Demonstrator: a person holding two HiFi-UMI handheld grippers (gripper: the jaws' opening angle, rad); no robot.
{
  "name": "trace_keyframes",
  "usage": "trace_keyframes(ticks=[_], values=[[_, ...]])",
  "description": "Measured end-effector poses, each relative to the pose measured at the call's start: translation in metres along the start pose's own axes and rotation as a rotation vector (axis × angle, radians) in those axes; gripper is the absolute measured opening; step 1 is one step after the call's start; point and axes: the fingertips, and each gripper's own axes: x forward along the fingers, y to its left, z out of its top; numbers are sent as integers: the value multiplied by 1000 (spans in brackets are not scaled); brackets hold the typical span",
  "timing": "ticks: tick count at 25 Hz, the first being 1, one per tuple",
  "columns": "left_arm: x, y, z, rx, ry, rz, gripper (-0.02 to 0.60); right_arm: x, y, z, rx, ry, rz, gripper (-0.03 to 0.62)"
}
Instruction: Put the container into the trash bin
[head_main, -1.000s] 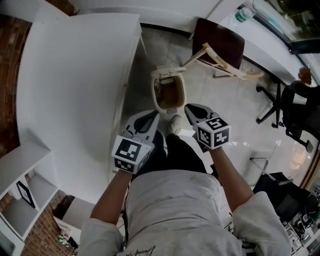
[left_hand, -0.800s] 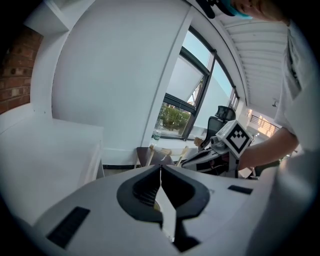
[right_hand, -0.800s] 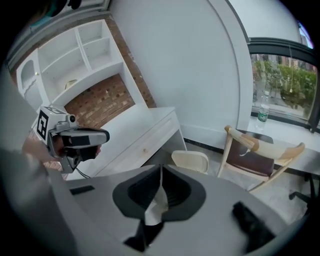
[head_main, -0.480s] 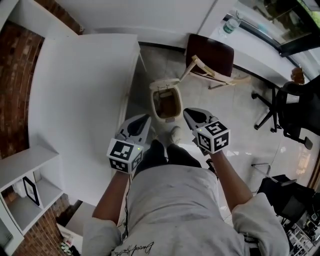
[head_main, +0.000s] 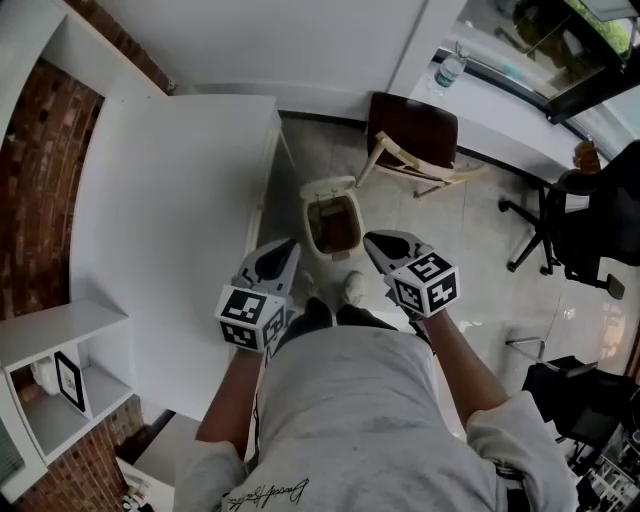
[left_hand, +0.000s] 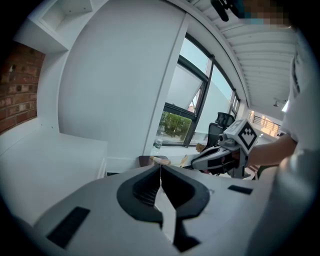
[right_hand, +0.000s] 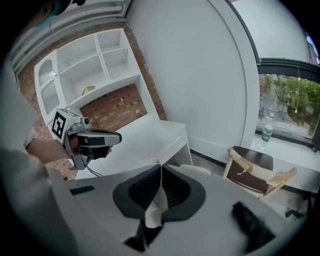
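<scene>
1. You are standing over the trash bin (head_main: 329, 190), which is sitting open on the floor between the white tabletop (head_main: 170, 220) and the wooden chair (head_main: 415, 135).
2. You are holding the left gripper (head_main: 289, 245) clenched. In the left gripper view its jaws are meeting at the tips with nothing between them.
3. You are holding the right gripper (head_main: 371, 238) clenched as well. The right gripper view is showing its tips touching, and only a pale patch of background is appearing through the gap behind them.
4. The container is not showing in either gripper or on the tabletop. The bin's inside is looking brown and dim, so it cannot be told whether the container is lying there. Judging by the empty grippers, the drop is probably finished.
5. To be doing this step well, you should be looking straight down into the bin. You should be confirming that the container is resting fully below the rim and is not leaning on the raised lid.
6. You should be holding both grippers level, apart from each other and above the bin's near edge. That way neither is knocking the bin or its lid when you are moving off.
</scene>
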Motion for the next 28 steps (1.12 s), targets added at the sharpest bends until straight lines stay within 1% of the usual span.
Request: trace_keyframes(ticks=[8, 15, 19, 28], values=[[-7, -8, 10, 0, -19, 1, 17, -11, 3, 25, -20, -50, 21, 32], [-10, -14, 16, 5, -29, 5, 17, -8, 8, 29, -11, -64, 49, 32], [-13, -12, 12, 17, -11, 12, 17, -4, 14, 32, -27, -63, 73, 32], [-10, -16, 14, 37, -3, 5, 17, 0, 21, 36, -48, -59, 100, 32]])
